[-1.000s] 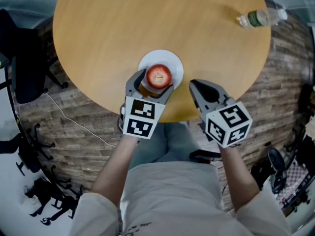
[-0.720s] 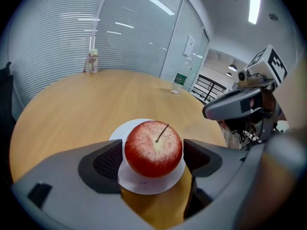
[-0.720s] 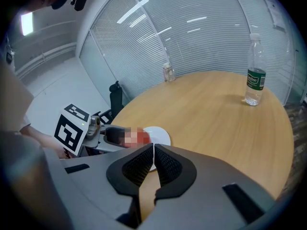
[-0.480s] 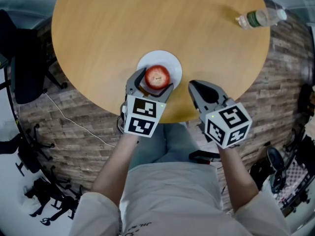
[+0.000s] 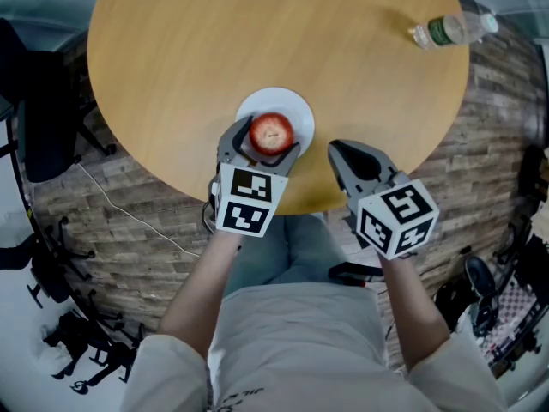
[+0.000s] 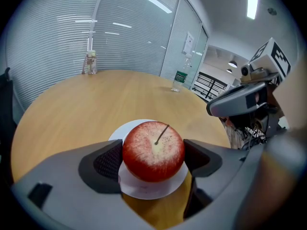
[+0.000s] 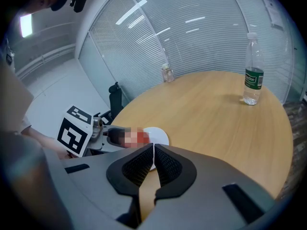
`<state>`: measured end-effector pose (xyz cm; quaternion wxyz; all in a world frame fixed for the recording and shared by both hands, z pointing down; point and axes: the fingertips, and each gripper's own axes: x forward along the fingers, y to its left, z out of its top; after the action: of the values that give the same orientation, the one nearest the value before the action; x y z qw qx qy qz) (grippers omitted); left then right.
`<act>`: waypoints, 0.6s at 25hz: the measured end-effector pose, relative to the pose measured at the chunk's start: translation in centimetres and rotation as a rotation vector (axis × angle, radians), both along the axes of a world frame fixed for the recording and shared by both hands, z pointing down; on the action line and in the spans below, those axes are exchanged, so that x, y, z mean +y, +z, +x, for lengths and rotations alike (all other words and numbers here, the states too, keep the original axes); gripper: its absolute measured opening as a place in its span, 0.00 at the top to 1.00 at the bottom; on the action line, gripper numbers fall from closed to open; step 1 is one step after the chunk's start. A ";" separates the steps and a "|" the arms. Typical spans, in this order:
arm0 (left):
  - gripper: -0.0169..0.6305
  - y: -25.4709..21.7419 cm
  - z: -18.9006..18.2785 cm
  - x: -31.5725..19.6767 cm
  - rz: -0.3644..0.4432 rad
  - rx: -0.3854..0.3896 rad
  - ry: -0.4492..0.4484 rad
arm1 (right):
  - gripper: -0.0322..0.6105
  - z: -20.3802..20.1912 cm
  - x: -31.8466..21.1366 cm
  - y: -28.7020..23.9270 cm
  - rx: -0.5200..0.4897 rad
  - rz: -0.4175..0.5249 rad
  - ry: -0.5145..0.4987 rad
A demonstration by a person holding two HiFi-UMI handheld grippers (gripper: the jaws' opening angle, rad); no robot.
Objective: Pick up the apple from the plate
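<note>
A red apple with a thin stem sits over the near part of a small white plate on the round wooden table. My left gripper is shut on the apple, one dark pad pressed to each side. In the left gripper view the apple fills the gap between the jaws of my left gripper, with the plate just under it. My right gripper hovers at the table's near edge, right of the plate. Its pads are pressed together on nothing.
A clear water bottle with a green label stands at the table's far right edge. A small glass jar stands at the far side. Office chairs and cables surround the table on the brick-patterned floor.
The left gripper and the apple have edged slightly up and to the left over the plate. The right gripper has stayed put.
</note>
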<state>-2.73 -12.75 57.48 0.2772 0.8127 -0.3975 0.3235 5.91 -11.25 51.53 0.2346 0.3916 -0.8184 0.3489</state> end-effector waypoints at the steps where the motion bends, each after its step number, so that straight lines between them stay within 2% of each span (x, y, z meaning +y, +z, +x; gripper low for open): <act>1: 0.36 0.0 0.0 0.0 0.002 -0.002 0.000 | 0.90 0.0 0.0 0.0 0.000 0.002 -0.001; 15: 0.36 -1.2 -0.8 0.3 0.022 -0.010 -0.030 | 0.90 -0.2 0.0 -1.8 -0.011 0.043 -0.016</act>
<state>-3.54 -12.41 56.27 0.2711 0.8080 -0.4147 0.3190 5.71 -11.24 49.74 0.2246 0.3883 -0.8299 0.3316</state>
